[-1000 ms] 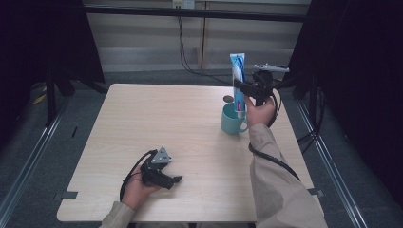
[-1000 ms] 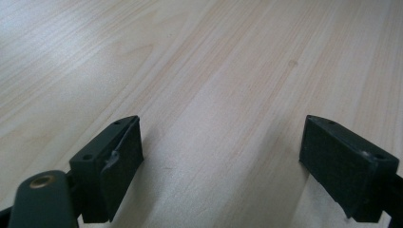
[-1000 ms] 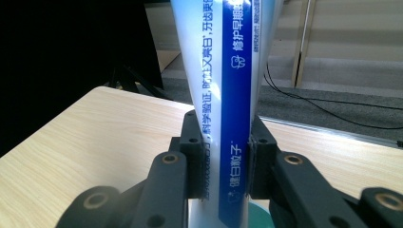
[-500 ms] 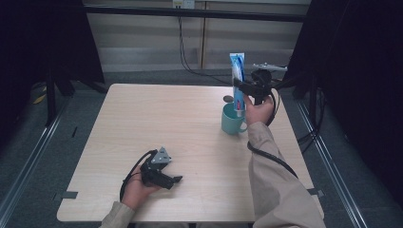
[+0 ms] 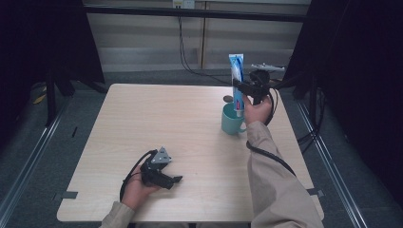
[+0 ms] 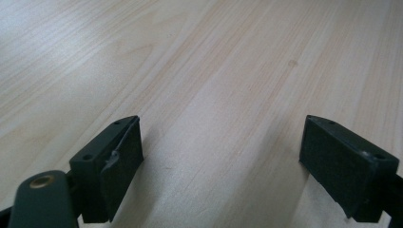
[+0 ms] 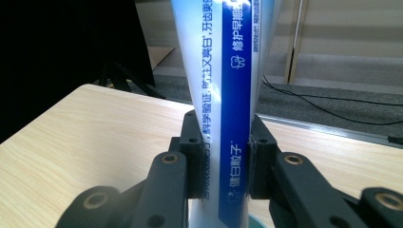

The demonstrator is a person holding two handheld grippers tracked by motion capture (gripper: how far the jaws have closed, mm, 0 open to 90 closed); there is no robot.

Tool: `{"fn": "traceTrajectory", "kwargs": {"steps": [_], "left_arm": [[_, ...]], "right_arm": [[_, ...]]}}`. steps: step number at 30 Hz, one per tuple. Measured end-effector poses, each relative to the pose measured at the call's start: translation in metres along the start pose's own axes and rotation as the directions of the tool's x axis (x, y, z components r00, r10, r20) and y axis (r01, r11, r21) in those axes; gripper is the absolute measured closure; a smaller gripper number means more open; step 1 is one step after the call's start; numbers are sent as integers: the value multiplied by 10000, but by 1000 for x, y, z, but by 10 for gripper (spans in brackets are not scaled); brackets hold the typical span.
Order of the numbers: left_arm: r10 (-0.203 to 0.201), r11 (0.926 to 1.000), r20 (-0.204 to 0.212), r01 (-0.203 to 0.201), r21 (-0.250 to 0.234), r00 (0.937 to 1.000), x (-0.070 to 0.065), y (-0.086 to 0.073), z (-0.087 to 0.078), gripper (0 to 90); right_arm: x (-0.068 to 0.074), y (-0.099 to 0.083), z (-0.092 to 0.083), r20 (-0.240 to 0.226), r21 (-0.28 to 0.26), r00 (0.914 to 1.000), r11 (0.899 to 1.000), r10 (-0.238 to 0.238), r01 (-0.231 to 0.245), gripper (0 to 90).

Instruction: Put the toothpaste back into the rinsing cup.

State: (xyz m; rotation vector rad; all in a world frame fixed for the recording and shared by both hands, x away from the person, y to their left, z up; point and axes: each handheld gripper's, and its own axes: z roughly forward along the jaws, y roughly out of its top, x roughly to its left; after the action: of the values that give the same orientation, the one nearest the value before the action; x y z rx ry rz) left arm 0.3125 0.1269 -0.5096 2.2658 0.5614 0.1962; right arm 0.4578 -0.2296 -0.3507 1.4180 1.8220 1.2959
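A blue and white toothpaste tube (image 5: 236,76) stands upright over a teal mug (image 5: 232,119) at the table's far right, its lower end reaching down into the mug. My right gripper (image 5: 241,88) is shut on the tube around its lower half. In the right gripper view both black pads press the tube (image 7: 223,118) from either side, and the mug's rim (image 7: 256,223) peeks in at the bottom. My left gripper (image 5: 175,182) rests on the table near the front edge, held in a hand, its jaws open. The left gripper (image 6: 221,161) has bare wood between its fingers.
The light wooden table (image 5: 157,118) has rounded corners and dark floor around it. Black cables (image 5: 190,57) hang behind the far edge. A small dark round object (image 5: 228,99) lies just behind the mug.
The right gripper with the tube has shifted slightly. The left gripper has stayed where it was.
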Motion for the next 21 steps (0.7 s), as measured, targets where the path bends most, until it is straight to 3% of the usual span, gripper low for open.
{"fn": "traceTrajectory", "kwargs": {"steps": [21], "left_arm": [[4,10000,19,-4,-19,10000,0,0,0,140]], "right_arm": [[0,-6,10,243,100,9997,9999,-21,19,739]]}}
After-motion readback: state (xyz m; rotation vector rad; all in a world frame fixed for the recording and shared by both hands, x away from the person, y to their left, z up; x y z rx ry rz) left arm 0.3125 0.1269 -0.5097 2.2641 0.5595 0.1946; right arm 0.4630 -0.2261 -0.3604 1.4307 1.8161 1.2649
